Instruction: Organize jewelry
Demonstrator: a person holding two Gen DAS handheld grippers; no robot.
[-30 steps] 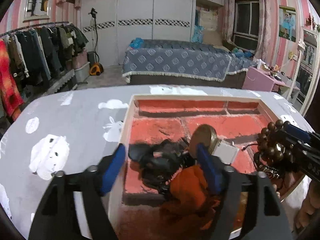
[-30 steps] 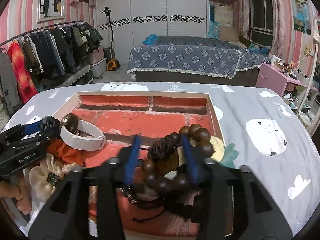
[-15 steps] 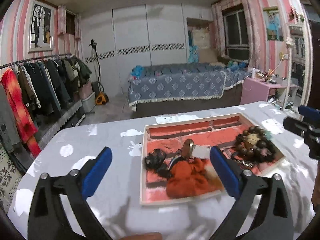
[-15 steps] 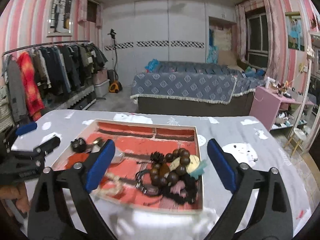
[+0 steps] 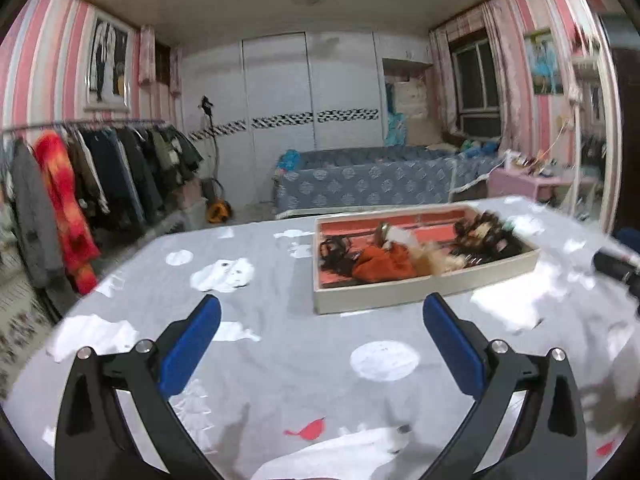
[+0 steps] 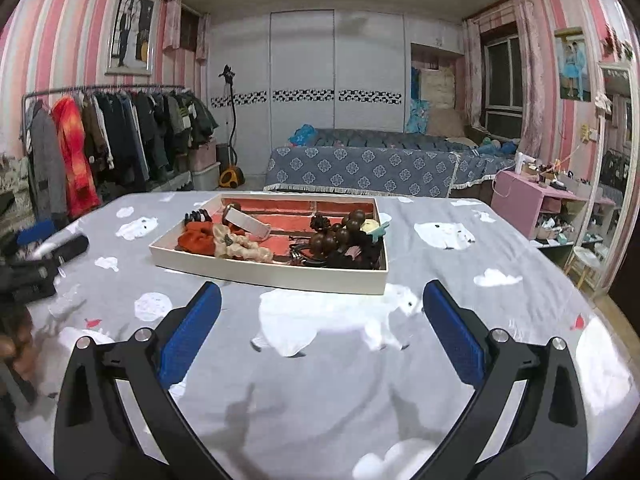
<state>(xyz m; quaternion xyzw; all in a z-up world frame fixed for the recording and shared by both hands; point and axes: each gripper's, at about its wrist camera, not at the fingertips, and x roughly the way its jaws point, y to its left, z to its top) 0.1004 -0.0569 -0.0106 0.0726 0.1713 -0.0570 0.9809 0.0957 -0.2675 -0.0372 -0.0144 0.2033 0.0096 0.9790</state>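
A shallow rectangular tray [image 6: 276, 274] with pale, straight walls and a red brick-patterned floor sits on the tabletop [image 6: 320, 392], which is covered by a soft grey cloth printed with white bears and clouds. Inside the tray, a string of large, round, glossy brown beads [image 6: 336, 234] lies at the right end among dark tangled cords. A white band [image 6: 248, 225] leans near the middle. A ruffled orange scrunchie [image 6: 196, 240] and a crinkled cream scrunchie [image 6: 240, 246] lie at the left end, touching each other.

The left gripper [image 5: 320, 344] has its blue-padded fingers [image 5: 188, 348] spread wide with nothing between them. The right gripper [image 6: 320, 340] is likewise wide and empty, its jaws still opening. Both hang over bare cloth on the near side of the tray, apart from it. In the right wrist view the left gripper also shows, blurred, at the left edge.

The cloth is open all round the tray, up to the tabletop's edges. Beyond stand a bed [image 6: 360, 168] with a blue patterned cover, a rack of hanging clothes [image 6: 112, 140], white wardrobe doors [image 6: 336, 72] and pink striped walls.
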